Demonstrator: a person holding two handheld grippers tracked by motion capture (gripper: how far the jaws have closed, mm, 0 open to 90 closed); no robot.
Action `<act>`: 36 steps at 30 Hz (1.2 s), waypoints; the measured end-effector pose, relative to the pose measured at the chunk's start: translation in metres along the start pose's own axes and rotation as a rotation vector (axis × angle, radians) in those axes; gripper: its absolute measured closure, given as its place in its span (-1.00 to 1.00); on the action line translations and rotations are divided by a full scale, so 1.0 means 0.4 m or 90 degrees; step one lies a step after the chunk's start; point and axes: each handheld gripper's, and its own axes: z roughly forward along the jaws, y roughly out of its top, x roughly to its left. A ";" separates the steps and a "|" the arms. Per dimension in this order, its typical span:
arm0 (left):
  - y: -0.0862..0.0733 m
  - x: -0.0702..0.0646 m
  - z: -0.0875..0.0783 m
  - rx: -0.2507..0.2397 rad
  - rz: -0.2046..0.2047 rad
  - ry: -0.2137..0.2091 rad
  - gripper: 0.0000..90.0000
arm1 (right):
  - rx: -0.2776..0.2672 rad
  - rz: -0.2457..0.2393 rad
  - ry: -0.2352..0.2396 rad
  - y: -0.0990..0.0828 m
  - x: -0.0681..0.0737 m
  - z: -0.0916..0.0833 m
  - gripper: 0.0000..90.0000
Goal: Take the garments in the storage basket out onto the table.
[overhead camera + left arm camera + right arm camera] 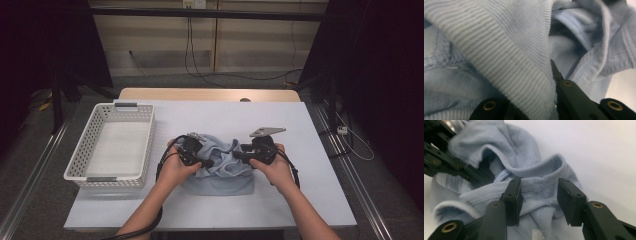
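Note:
A light blue garment (220, 176) lies bunched on the white table cover, near the front middle. My left gripper (207, 162) comes in from its left and is shut on a ribbed hem (519, 62), which runs between the jaws and hides one of them. In the right gripper view the left gripper (484, 177) shows at the left, its jaws buried in a fold. My right gripper (238, 154) is at the garment's right side. Its jaws (539, 195) stand apart around a ribbed band (541, 173), and the pads do not press on it.
A white slatted basket (90, 145) stands at the left of the table, with nothing in it. White table cover (310, 195) stretches to the right of and behind the garment. Cables trail from both grippers towards the front edge.

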 end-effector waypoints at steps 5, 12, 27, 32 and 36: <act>0.004 0.002 -0.009 -0.009 -0.005 0.003 0.92 | 0.007 0.018 0.031 -0.027 -0.001 0.020 0.37; 0.015 0.013 -0.048 -0.062 -0.012 -0.007 0.56 | 0.016 -0.024 0.026 -0.027 0.013 0.018 0.73; 0.040 0.035 -0.169 -0.121 -0.031 -0.001 0.52 | -0.034 -0.033 0.017 0.030 -0.001 -0.064 0.75; 0.050 0.033 -0.188 -0.122 -0.038 0.000 0.70 | -0.032 -0.042 0.018 0.038 0.001 -0.069 0.75; 0.064 0.038 -0.203 -0.120 -0.047 -0.002 0.89 | -0.038 -0.039 0.013 0.045 0.001 -0.078 0.75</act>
